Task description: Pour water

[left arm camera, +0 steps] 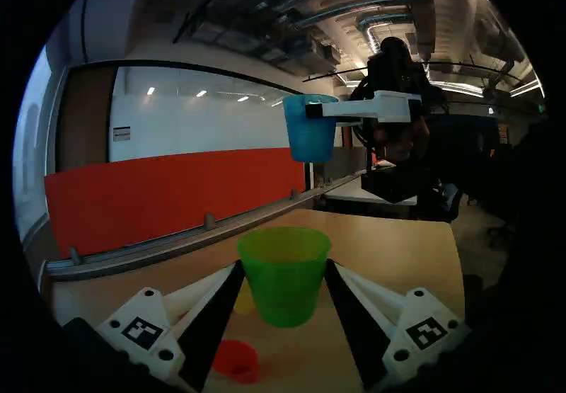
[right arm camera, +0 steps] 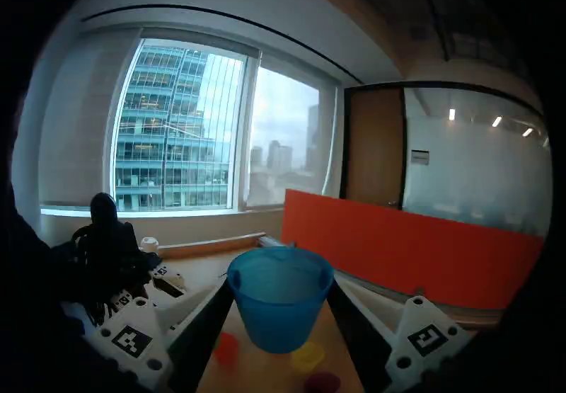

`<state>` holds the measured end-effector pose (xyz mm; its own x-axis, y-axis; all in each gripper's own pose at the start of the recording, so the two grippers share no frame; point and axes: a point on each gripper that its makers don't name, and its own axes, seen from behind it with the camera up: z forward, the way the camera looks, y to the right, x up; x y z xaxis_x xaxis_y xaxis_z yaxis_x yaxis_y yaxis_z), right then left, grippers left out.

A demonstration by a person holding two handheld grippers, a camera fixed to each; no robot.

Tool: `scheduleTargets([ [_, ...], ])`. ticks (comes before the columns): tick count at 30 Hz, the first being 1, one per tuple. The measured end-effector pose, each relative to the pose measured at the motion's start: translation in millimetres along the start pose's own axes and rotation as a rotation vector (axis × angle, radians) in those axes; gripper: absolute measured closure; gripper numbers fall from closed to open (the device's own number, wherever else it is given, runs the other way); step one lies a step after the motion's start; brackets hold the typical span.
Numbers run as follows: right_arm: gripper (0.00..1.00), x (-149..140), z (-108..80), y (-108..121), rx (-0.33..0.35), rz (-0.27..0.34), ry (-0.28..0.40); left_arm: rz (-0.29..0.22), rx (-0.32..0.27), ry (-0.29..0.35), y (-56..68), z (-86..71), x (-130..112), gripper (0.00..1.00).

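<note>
Left gripper [left arm camera: 284, 271] grips the green cup [left arm camera: 284, 297], right gripper [right arm camera: 281, 287] the blue cup [left arm camera: 310, 138] at upper centre; tipping with cups well apart risks spilling onto the counter [left arm camera: 396, 244]

I'm working in an open-plan office, high up in a city block. A pale wooden desk [left arm camera: 396, 241] runs under the rig, backed on its far side by an orange divider panel [left arm camera: 170, 195]. Beyond that stands a glass-walled meeting room [left arm camera: 198, 117] with a wooden door [right arm camera: 373, 149]. Bare ventilation ducts [left arm camera: 339, 0] cross the ceiling. To the left, a big window [right arm camera: 283, 145] looks out on glass towers [right arm camera: 166, 138].
</note>
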<state>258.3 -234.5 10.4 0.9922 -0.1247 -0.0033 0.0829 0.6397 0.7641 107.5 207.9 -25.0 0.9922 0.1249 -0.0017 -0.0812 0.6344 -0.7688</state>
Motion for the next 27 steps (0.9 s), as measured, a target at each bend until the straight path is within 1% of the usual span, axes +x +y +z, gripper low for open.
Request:
scheduleTargets([
  [5,0.10,-14.3,-4.4,4.2,-0.012,-0.017,-0.016,0.001,-0.009,-0.012,3.7,1.5,-5.3,0.18],
  [15,0.10,-45.3,-9.8,0.6,0.007,-0.014,-0.047,0.010,-0.029,-0.056,11.5,3.8,-21.6,0.18],
  [27,0.10,-77.4,-14.3,-5.0,0.032,0.012,-0.089,-0.003,-0.039,-0.090,13.3,5.4,-34.6,0.18],
])
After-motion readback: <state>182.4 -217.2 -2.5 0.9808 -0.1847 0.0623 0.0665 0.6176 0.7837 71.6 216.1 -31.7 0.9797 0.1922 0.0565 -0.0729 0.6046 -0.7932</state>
